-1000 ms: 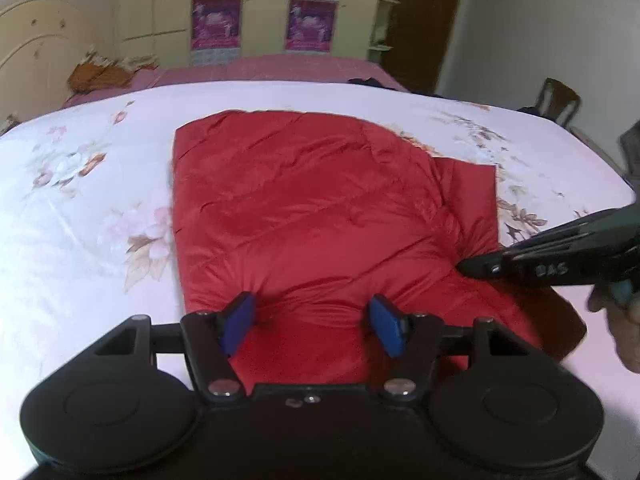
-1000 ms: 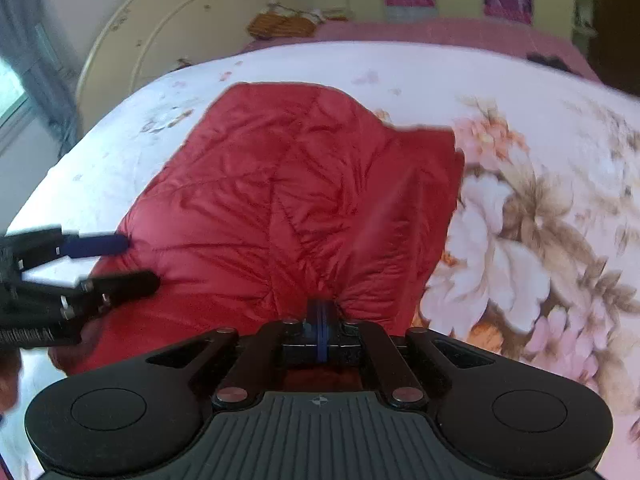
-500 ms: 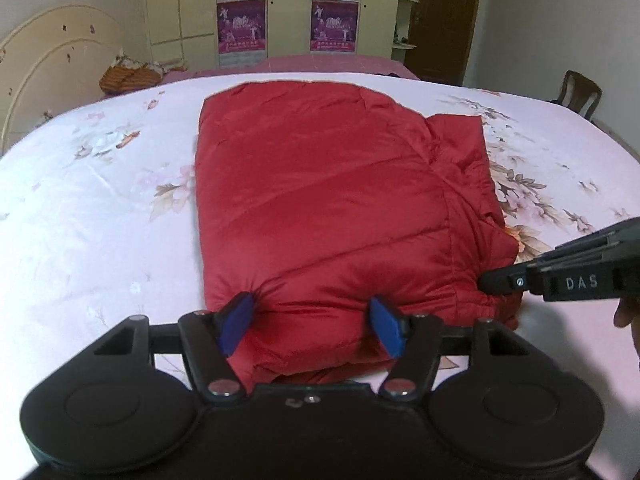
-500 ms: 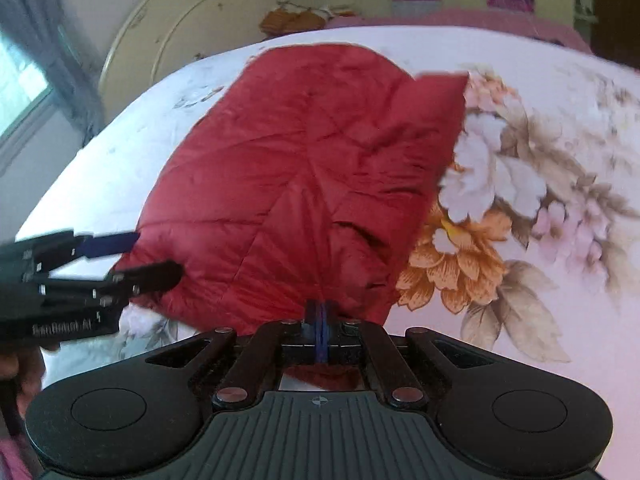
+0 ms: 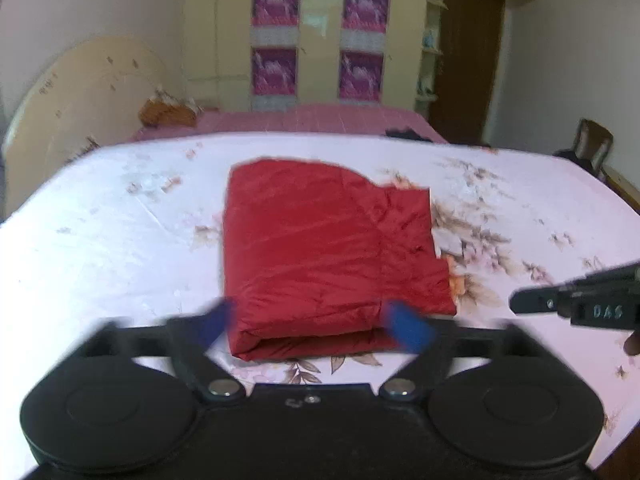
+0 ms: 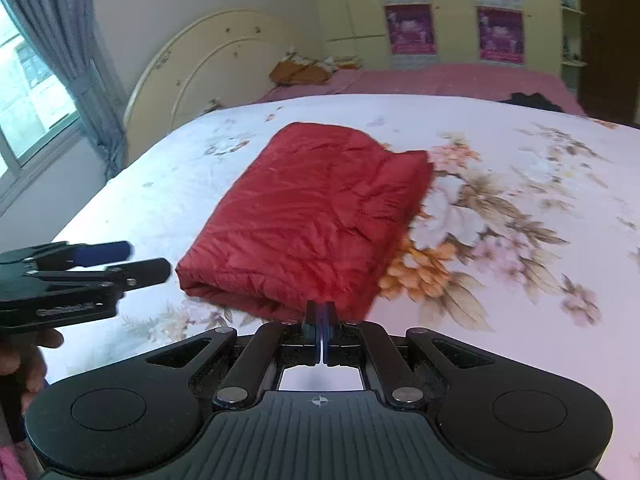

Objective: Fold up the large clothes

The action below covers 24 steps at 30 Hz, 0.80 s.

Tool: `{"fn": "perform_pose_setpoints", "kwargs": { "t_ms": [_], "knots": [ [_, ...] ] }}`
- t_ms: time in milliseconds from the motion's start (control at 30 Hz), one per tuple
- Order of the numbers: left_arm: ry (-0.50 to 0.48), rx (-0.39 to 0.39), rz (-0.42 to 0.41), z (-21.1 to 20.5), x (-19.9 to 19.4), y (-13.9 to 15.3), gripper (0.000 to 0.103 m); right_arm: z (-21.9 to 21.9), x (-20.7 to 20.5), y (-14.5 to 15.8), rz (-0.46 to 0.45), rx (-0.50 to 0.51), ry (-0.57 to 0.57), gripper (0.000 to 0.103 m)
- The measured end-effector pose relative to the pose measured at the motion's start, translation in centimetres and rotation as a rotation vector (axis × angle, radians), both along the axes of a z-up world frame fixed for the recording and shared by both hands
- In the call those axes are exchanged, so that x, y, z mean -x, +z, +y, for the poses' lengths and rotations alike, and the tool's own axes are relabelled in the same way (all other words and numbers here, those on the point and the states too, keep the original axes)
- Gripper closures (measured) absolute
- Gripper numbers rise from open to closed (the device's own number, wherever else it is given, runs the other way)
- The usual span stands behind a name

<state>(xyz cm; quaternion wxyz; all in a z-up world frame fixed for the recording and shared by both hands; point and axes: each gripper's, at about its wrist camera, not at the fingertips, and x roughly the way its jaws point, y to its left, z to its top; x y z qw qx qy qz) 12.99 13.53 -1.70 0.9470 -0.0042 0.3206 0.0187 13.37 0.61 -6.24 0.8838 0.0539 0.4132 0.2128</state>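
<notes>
A red quilted garment [image 5: 328,256] lies folded in a thick rectangle on the floral bedspread [image 5: 120,240]; it also shows in the right wrist view [image 6: 312,224]. My left gripper [image 5: 312,322] is open, its blue pads either side of the fold's near edge, a little back from it. It shows from the side in the right wrist view [image 6: 132,260]. My right gripper [image 6: 322,316] is shut with nothing in it, just in front of the garment's near corner. Its tip shows at the right in the left wrist view [image 5: 520,304].
A cream headboard [image 6: 208,64] stands at the left. A second bed with a pink cover [image 5: 304,120] lies beyond, an orange cloth [image 5: 168,112] on it. A wooden chair [image 5: 592,152] stands at the far right. A window with grey curtains [image 6: 52,52] is at the left.
Both grippers have pulled back and up from the garment. The right gripper, earlier shut on its near edge, has let go. The left gripper has opened wider. The garment lies folded.
</notes>
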Motion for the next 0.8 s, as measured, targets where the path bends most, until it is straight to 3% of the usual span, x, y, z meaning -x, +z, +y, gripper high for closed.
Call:
{"fn": "perform_pose_setpoints", "kwargs": {
  "t_ms": [33,67,100,133,500,800],
  "knots": [
    [0.024,-0.032,-0.03,-0.7,0.8,0.3,0.0,-0.4,0.7,0.1,0.0,0.006,-0.026,0.085],
    [0.023,-0.048,-0.024,-1.2,1.2,0.5,0.0,-0.9,1.0,0.2,-0.002,0.003,-0.044,0.056],
    [0.016,-0.05,-0.007,-1.7,1.6,0.6,0.0,-1.5,2.1,0.6,-0.041,-0.01,-0.071,0.0],
    [0.009,-0.038,0.005,-2.0,2.0,0.8,0.0,-2.0,3.1,1.2,-0.087,-0.024,-0.076,0.0],
    [0.032,-0.036,-0.069,-4.5,9.2,4.0,0.0,-2.2,11.0,6.3,-0.177,-0.012,-0.049,0.0],
    [0.031,-0.035,-0.11,-5.8,14.0,5.8,0.0,-2.4,15.6,8.7,-0.223,0.0,-0.054,0.0]
  ]
}}
